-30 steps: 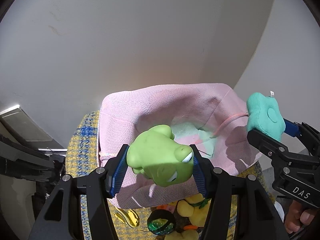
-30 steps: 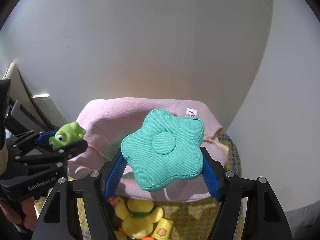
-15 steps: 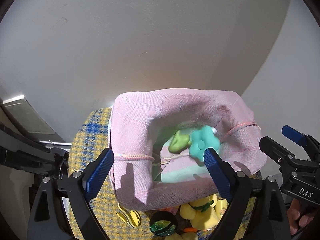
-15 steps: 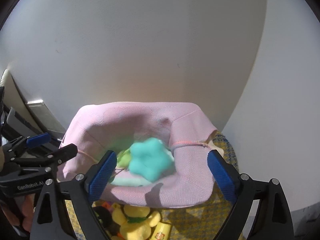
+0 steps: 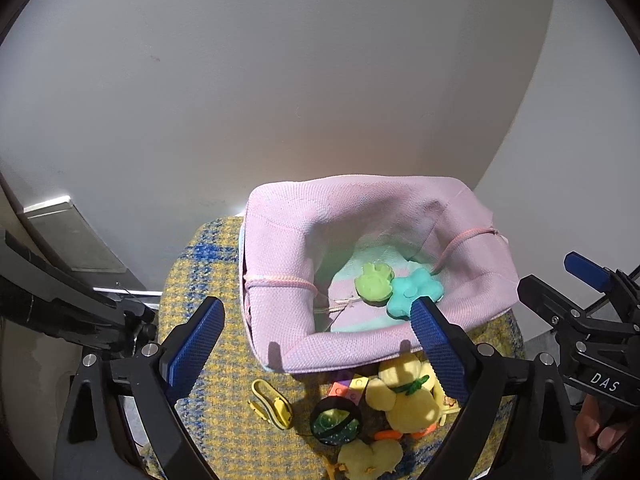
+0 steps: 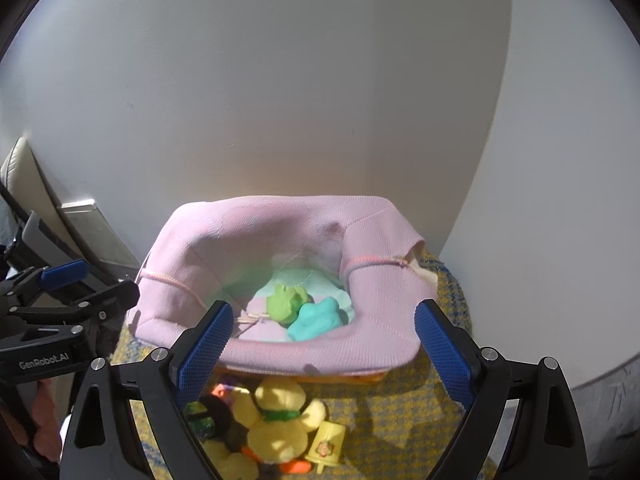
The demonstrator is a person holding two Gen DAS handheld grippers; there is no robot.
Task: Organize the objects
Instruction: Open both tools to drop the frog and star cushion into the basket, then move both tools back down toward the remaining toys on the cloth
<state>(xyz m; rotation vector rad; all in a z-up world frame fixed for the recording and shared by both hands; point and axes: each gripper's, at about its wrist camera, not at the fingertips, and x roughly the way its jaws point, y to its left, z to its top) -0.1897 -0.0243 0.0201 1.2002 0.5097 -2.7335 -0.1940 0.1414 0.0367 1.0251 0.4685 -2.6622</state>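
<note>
Two toys, the green frog (image 5: 374,282) and teal star (image 5: 414,291), lie touching in the pink basket (image 5: 280,280). Both your left gripper (image 5: 316,350) and right gripper (image 6: 322,354) hang wide apart, empty. Drop toward six o'clock and straddle the yellow duck (image 6: 280,426) squarely.

Plain white wall (image 5: 280,100) behind; yellow-blue plaid upholstered seat (image 5: 208,280) below; bright sunlight, hard shadows.
</note>
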